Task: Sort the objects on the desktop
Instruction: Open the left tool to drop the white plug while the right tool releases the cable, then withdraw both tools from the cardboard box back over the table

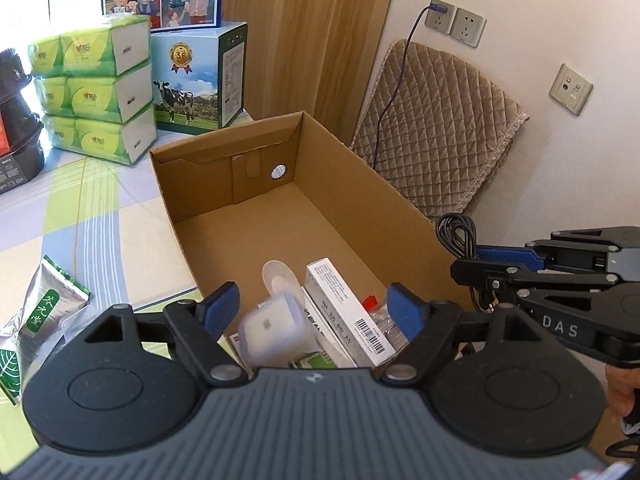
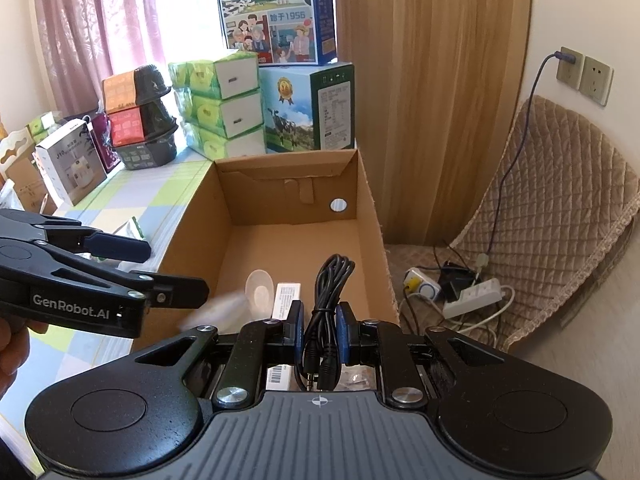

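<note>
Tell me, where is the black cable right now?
The black cable is pinched between the fingers of the right gripper, held over the near right end of the cardboard box, beside the white carton.

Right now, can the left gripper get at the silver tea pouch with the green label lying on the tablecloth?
Probably yes. The left gripper is open and empty over the cardboard box; the silver tea pouch lies uncovered outside the box, on the gripper's left side.
</note>
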Demonstrator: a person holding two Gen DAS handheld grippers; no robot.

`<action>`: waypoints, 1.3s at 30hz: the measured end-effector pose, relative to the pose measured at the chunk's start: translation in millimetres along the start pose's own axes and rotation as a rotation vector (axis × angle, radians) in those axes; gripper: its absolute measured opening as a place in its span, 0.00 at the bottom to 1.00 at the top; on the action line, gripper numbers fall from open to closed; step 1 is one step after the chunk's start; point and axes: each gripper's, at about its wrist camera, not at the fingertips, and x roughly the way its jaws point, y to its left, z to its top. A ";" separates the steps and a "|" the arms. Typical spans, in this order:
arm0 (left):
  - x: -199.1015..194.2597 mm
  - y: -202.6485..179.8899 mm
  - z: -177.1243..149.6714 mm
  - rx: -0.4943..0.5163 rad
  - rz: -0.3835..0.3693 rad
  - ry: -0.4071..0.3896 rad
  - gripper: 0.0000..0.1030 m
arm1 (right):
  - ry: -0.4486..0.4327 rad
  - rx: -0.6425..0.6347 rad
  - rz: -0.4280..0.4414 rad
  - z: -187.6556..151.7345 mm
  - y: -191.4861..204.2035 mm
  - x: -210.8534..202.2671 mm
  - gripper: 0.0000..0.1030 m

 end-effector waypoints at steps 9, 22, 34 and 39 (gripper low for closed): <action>-7.7 8.3 -4.3 -0.019 0.009 -0.006 0.75 | -0.008 -0.004 0.010 10.0 5.2 9.1 0.13; -24.4 29.5 -27.4 -0.073 0.041 -0.008 0.76 | -0.049 0.095 0.013 3.2 -6.1 2.2 0.36; -44.6 27.4 -54.3 -0.100 0.041 0.002 0.79 | -0.057 0.081 0.059 -23.4 25.4 -25.4 0.56; -55.7 26.1 -63.6 -0.097 0.055 -0.002 0.80 | -0.062 0.083 0.058 -28.1 35.0 -33.9 0.67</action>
